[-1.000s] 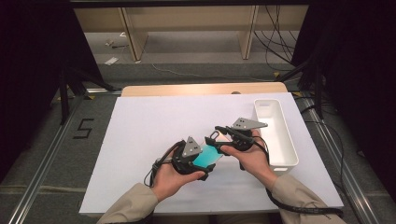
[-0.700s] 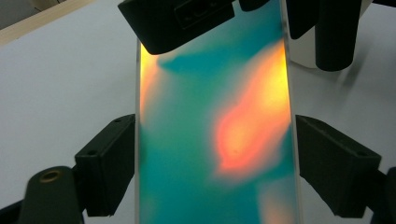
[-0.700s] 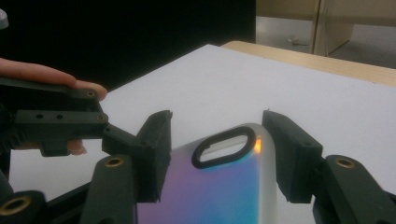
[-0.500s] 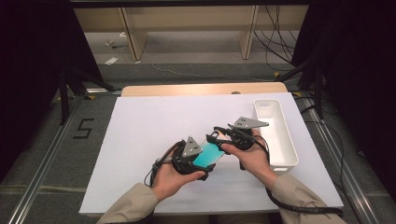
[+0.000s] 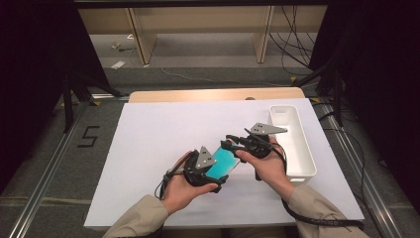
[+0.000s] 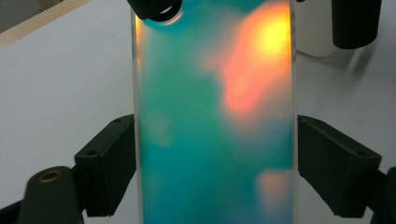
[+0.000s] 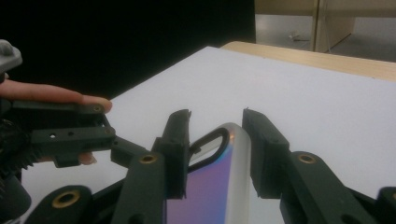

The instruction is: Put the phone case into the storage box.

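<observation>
White bin (image 5: 292, 144) just beside right claw (image 5: 231, 145).

The phone case (image 6: 215, 140) looks like glossy, smooth plastic with an iridescent sheen – teal running to orange – and a clear rim. The fingers (image 6: 107, 172) of both grippers are matt black plastic, faintly grainy, with small brass-coloured metal inserts. The surface (image 5: 163, 134) is covered in matt white sheet, smooth as paper, with pale wood at its far edge. The bin (image 5: 297, 148) is smooth white plastic – slightly shiny

phone case (image 6: 215, 140): iridescent teal, orange patches | bin (image 5: 302, 148): white | table cover (image 5: 158, 134): white | tools: black
</observation>
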Demonstrator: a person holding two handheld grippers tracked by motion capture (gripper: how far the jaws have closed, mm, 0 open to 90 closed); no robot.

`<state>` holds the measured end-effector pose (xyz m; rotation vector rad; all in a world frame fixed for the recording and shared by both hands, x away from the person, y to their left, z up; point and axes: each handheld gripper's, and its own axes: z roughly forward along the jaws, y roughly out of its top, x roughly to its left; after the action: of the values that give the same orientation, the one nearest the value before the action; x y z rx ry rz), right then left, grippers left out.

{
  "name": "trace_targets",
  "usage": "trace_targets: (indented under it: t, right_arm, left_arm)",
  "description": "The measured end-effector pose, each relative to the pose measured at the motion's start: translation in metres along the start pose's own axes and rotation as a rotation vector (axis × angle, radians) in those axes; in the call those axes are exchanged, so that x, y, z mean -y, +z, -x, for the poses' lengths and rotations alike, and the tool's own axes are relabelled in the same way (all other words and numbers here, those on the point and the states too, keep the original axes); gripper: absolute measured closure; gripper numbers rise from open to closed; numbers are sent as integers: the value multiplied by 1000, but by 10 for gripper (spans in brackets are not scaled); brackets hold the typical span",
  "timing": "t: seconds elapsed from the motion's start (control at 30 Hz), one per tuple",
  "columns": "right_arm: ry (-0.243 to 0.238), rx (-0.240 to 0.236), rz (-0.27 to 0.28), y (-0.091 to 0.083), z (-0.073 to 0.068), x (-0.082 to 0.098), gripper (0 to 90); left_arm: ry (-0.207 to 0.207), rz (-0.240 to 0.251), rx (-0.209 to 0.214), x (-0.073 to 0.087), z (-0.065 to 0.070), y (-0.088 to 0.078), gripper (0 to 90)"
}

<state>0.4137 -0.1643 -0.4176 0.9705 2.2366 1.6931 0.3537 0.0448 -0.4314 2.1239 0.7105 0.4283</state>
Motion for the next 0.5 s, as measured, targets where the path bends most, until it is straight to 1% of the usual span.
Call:
trace_targets:
  t: [0.2, 0.23, 0.27, 0.33, 0.4, 0.5]
  right_arm:
    - [23, -7, 14, -2, -3, -3, 687]
    - [44, -13, 23, -3, -4, -3, 716]
    - [86, -30, 34, -4, -5, -4, 738]
    - [85, -30, 34, -5, -5, -5, 741]
    - [97, -36, 40, -6, -7, -6, 753]
    - [126, -71, 61, -8, -10, -9, 795]
  left_arm:
    - [20, -1, -3, 0, 2, 1, 170]
    - [22, -2, -4, 0, 3, 2, 169]
    - [26, -1, -9, 1, 3, 2, 169]
    - [36, 0, -14, 1, 4, 3, 169]
    - [48, 8, -22, 1, 4, 3, 168]
    - [70, 20, -34, 1, 3, 3, 170]
